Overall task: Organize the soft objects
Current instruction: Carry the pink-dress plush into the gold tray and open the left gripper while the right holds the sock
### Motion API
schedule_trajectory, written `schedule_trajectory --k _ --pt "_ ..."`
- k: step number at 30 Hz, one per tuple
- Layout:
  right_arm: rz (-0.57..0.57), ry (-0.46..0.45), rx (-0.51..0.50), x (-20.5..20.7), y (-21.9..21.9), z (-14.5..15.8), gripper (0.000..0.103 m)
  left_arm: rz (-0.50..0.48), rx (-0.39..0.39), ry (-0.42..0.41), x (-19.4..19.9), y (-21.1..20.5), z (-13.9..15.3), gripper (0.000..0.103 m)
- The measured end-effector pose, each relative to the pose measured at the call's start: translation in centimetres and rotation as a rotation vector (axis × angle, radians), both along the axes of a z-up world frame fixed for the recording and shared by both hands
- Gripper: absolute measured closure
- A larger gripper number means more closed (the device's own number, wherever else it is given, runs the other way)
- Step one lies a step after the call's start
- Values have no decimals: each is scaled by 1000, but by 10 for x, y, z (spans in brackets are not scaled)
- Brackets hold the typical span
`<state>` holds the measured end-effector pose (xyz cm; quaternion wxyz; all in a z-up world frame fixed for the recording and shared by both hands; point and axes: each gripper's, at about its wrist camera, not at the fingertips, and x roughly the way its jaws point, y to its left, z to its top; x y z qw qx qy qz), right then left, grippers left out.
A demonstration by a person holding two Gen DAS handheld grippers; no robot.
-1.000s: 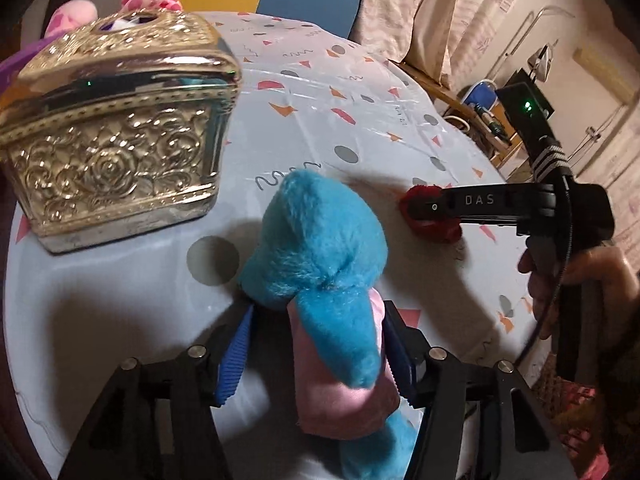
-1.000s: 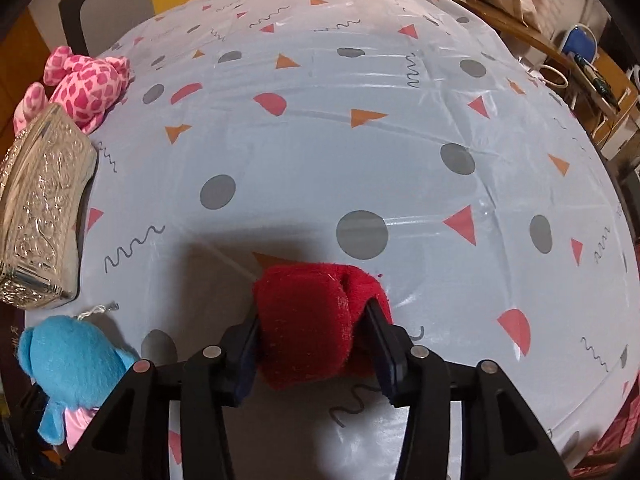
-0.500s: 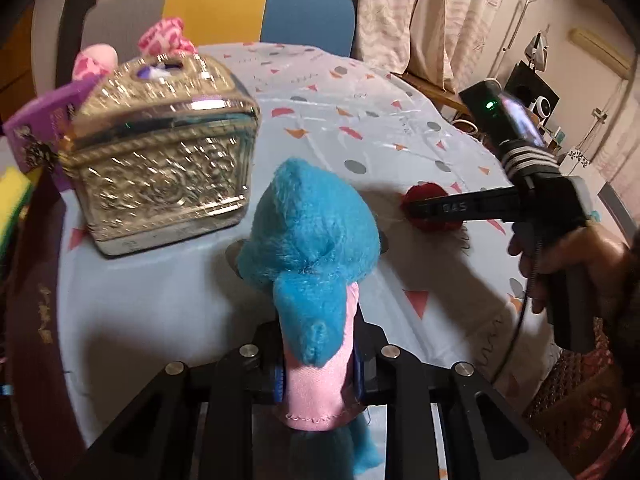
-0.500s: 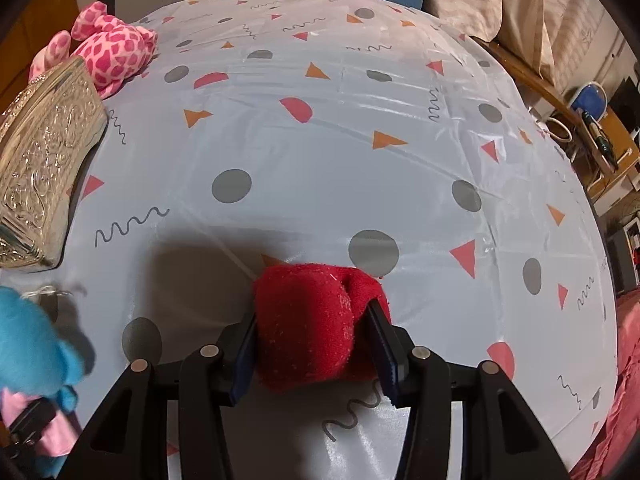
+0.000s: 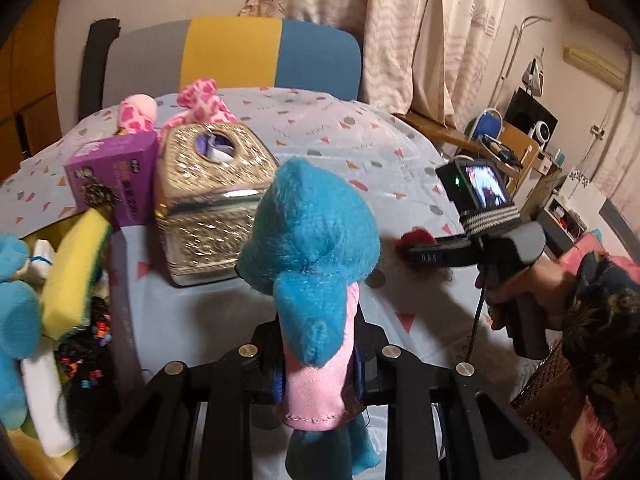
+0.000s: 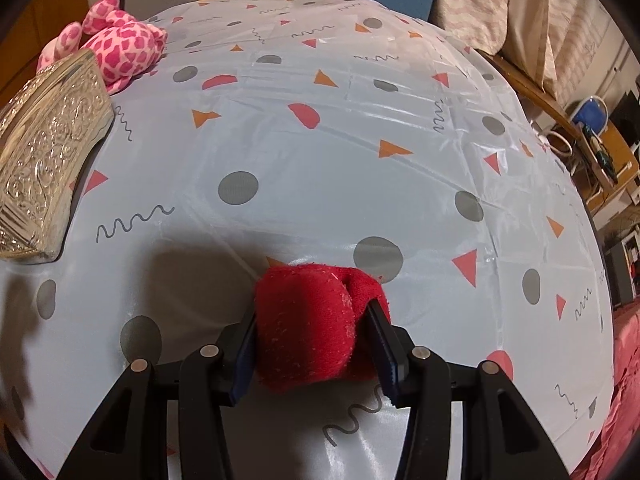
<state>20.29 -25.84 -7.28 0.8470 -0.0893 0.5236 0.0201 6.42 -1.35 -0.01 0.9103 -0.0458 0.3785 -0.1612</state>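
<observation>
While my left claw (image 5: 316,364) pinches the blue plush toy (image 5: 310,240) by its pink belly, the toy stands upright between the pads with its head well clear of the counter (image 5: 328,152); the claw is tilted downward and forward over the counter's near edge, and its black frame fills the bottom of the left view; my right claw (image 6: 312,340) is pressed onto the red plush ball (image 6: 308,324), one pad on each side, and the ball bulges out past the right pad; that claw is pitched steeply down at the patterned cloth, with the ball low over the counter, though I cannot tell whether it touches; from the left view my right hand (image 5: 528,292) is wrapped around the grey handle, a dark patterned sleeve (image 5: 600,320) behind it, the claw reaching in level from the right; the ornate gold tissue box (image 5: 208,208) sits on the counter behind the blue toy, a purple box (image 5: 116,176) touching its left side, and the pink spotted plush (image 6: 120,48) lies just behind them; off the counter's left edge, a yellow sponge (image 5: 76,272) and another blue plush (image 5: 16,308) lie in a heap.
</observation>
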Motion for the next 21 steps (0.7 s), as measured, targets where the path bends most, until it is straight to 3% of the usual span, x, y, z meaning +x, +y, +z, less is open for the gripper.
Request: schedule_trajectory --k 9,21 --pt "47 -4 -43 0 10 -2 54 74 -15 -25 -13 35 20 78" --pt "65 -6 -76 -4 16 -2 57 158 -41 -22 -28 78 26 78"
